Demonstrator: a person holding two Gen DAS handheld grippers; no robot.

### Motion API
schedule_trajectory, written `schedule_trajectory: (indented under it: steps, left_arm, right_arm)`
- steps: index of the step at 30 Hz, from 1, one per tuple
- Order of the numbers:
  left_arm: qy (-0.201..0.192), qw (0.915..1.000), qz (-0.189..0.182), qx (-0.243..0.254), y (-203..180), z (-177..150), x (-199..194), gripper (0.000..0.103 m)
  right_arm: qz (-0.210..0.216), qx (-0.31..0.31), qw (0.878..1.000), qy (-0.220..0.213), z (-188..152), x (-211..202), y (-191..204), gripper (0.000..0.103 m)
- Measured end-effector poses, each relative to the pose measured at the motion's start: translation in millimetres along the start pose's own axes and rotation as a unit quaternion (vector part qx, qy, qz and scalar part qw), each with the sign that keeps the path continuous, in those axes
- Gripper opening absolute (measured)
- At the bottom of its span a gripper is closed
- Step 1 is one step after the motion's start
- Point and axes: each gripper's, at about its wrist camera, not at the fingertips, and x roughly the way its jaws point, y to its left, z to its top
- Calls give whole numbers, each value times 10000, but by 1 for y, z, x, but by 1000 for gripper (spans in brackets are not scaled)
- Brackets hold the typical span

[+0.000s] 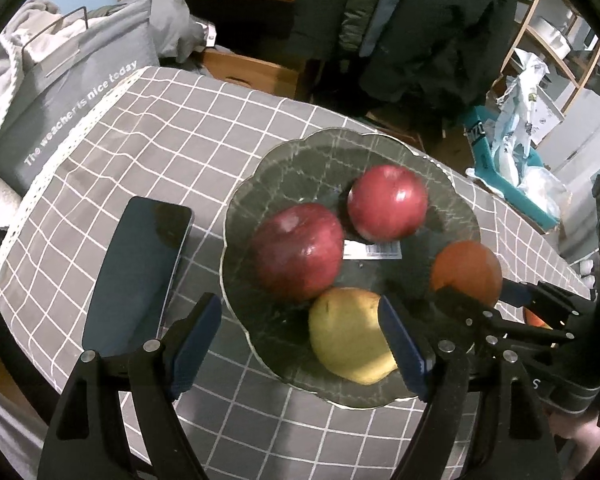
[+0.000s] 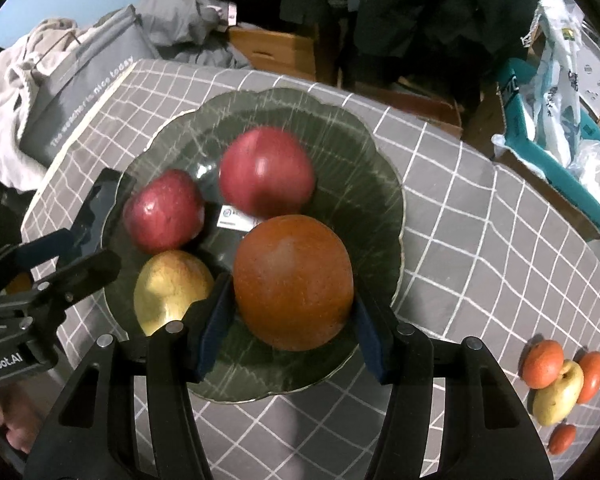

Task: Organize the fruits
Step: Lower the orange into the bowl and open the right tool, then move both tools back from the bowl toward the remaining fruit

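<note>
Orange (image 2: 294, 282) sits pinched in the right tool (image 2: 294, 320), low over the plate (image 2: 380, 168); the left tool (image 1: 300, 344) hangs spread, empty.

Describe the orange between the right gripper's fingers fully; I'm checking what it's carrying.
The orange is round, deep orange with a dimpled, matte peel and a pale dull patch on top. It sits between the blue pads of the right gripper, which appear to press on both its sides, over the near part of the dark glass plate. Whether it rests on the plate cannot be told.
</note>
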Motion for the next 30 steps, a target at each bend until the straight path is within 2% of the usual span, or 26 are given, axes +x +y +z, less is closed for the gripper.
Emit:
schedule_trajectory:
  steps: [5, 8, 17, 26, 30]
  left_arm:
    - [34, 10000, 69, 0, 3, -2, 1, 82]
    - [34, 10000, 75, 4, 3, -2, 1, 82]
    - [-43, 9999, 55, 110, -6, -2, -9, 82]
    - [-223, 9992, -61, 319, -26, -1, -29, 82]
    - [-323, 9985, -127, 435, -38, -2, -40, 86]
  right_arm:
    - [-2, -46, 10000, -52, -1, -2, 2, 59]
    - [-22, -96, 9997, -214, 2, -11, 4, 67]
    - [-61, 122, 9987, -481, 5, -35, -7, 67]
    - [-387, 194, 9949, -916, 3, -77, -18, 68]
    - [-479, 259, 9923, -1113, -2, -96, -26, 72]
